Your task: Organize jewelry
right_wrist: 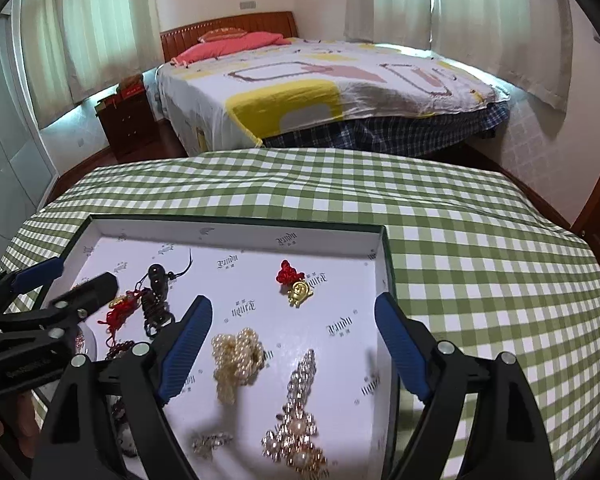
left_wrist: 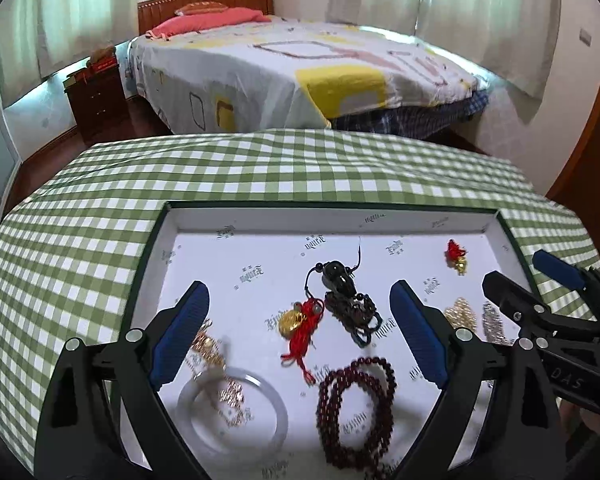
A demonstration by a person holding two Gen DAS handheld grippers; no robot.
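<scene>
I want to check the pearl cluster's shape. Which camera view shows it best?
The right wrist view: the pearl cluster lies whole and unobstructed on the white tray, between the open right tongs. In the left wrist view only part of it shows, cut off behind the left tongs' blue finger.

A table [right_wrist: 480,280] under a green-and-white checked cloth [left_wrist: 80,260] carries one shallow white-lined box tray [left_wrist: 332,222] (dark green outside), lying near the table's front edge, its far side bare.
</scene>
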